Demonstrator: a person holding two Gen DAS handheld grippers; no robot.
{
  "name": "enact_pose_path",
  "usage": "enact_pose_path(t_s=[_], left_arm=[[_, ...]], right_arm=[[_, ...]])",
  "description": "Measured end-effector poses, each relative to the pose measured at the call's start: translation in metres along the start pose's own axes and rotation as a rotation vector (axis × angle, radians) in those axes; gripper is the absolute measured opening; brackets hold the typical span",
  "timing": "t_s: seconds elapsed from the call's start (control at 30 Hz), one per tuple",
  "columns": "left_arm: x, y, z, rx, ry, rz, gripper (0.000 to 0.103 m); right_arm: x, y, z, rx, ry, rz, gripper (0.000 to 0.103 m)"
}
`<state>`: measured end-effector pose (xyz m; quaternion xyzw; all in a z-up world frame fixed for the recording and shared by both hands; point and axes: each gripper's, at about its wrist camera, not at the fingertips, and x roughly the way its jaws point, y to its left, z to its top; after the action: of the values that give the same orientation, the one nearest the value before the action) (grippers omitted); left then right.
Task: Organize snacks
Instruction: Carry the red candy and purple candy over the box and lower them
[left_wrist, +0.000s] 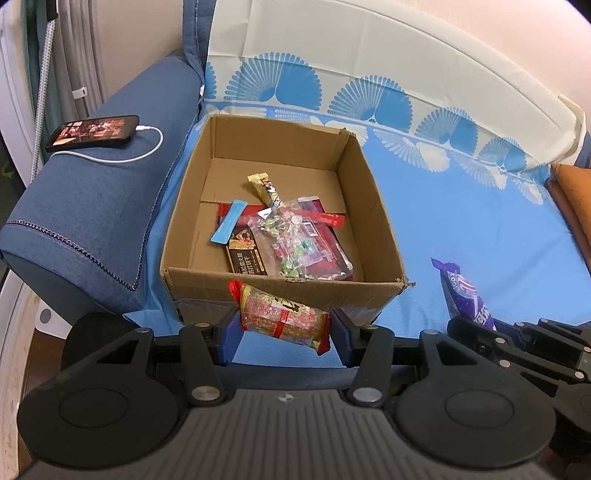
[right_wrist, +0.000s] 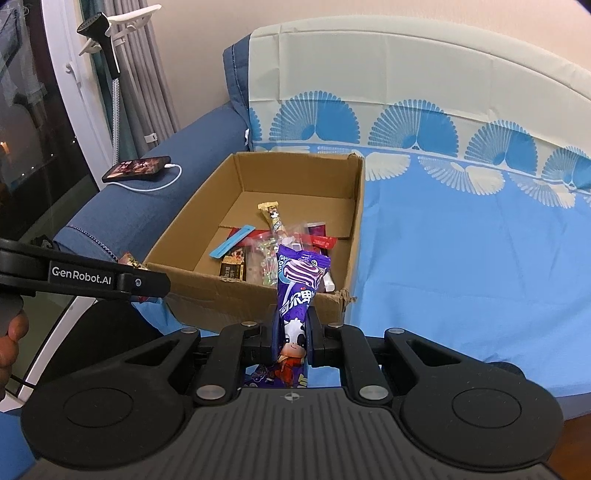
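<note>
Left gripper (left_wrist: 283, 328) has its blue pads about halfway apart and clamped on a red and yellow snack pack (left_wrist: 282, 319), one pad on each end of it. Right gripper (right_wrist: 291, 338) is pinched down narrow on a purple candy bag (right_wrist: 297, 295), gripping it around the lower middle where the little cartoon cow is printed.

Both snacks hang just in front of the near wall of the cardboard box (left_wrist: 280, 291), not inside it yet. The red and yellow pack sits right at the near rim in the left wrist view. The purple bag stands in front of the box's near right corner in the right wrist view.

Inside the box there's already a pile: a clear bag of wrapped candies (left_wrist: 299, 236), a dark packet with gold print (left_wrist: 243, 253), a thin blue stick (left_wrist: 229, 221) and a tan wrapped bar (left_wrist: 264, 190).

The box sits on a sofa covered with a light blue sheet (left_wrist: 461, 229) printed with fan shapes. The denim blue armrest (left_wrist: 99, 206) is to the left, with a phone (left_wrist: 92, 132) plugged into a white cable lying on it. Curtains and a window are off to the left.

The red and yellow pack lies crosswise between the pads, tilted down to the right. The purple bag's long axis runs forward along the fingers, with its crimped far end towards the box.
</note>
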<state>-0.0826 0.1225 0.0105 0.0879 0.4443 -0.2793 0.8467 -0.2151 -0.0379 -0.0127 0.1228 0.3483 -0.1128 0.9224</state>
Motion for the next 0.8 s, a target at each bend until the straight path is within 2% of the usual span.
enact_pose_path(t_s=[0.33,0.8], left_arm=[[0.017,0.003,0.009,-0.008,0.031,0.003,0.056],[0.043,0.02,0.039,-0.048,0.049,0.005,0.056]], right_arm=[[0.018,-0.004,0.005,-0.007,0.045,-0.002,0.015],[0.046,-0.008,0.026,-0.009,0.079,-0.023,0.015]])
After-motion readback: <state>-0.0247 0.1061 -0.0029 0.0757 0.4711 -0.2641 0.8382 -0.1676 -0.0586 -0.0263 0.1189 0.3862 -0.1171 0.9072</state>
